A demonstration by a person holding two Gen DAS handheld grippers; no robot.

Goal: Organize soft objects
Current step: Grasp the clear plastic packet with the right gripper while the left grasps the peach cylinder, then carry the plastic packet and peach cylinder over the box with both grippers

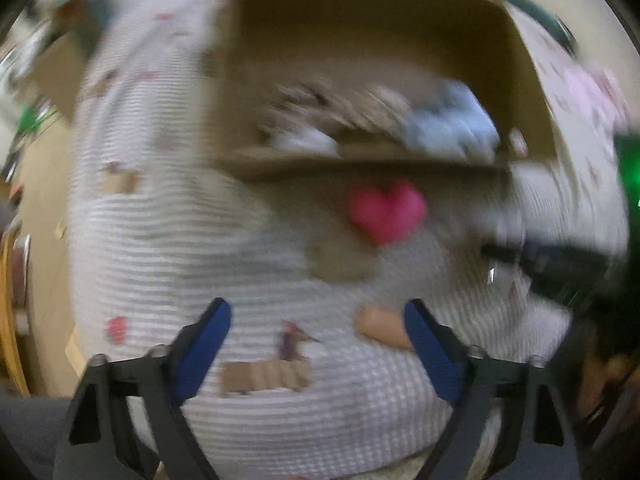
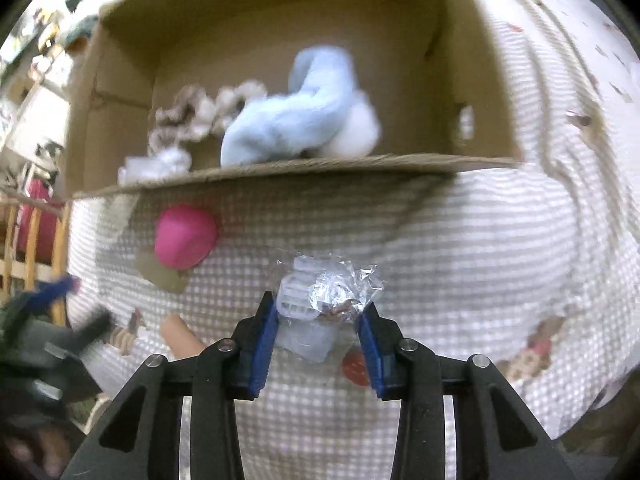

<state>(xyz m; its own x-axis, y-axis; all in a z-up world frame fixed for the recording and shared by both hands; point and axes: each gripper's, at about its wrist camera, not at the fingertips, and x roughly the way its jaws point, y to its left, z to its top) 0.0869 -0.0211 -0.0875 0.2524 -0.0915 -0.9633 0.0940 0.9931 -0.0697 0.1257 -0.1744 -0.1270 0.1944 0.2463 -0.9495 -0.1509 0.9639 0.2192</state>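
- Surface: a bed under a white waffle-weave blanket (image 2: 460, 240) printed with small animals; the cardboard box (image 2: 280, 168) resting on it is your landmark.
- Inside the box: a pale blue plush (image 2: 296, 120) and a grey-white knitted piece (image 2: 192, 116).
- Just in front of the box's near wall: a pink heart-shaped cushion (image 1: 386, 210) on the blanket.
- Further out from the box: your right hand-held gripper (image 2: 320, 324), jaws narrowed onto a crinkled clear plastic packet (image 2: 320, 296), pads at its sides.
- Your left hand-held gripper (image 1: 318, 332) hovers short of the heart, jaws apart, nothing between them; a peach-coloured piece (image 1: 380, 326) lies beside its right finger.
- Risk: the slick film may slip or crumple out of the pads in a lift towards the box.
- Risk: the left view is blurred, so misjudging the heart seems likely.
- Writing: none legible on box or packet.
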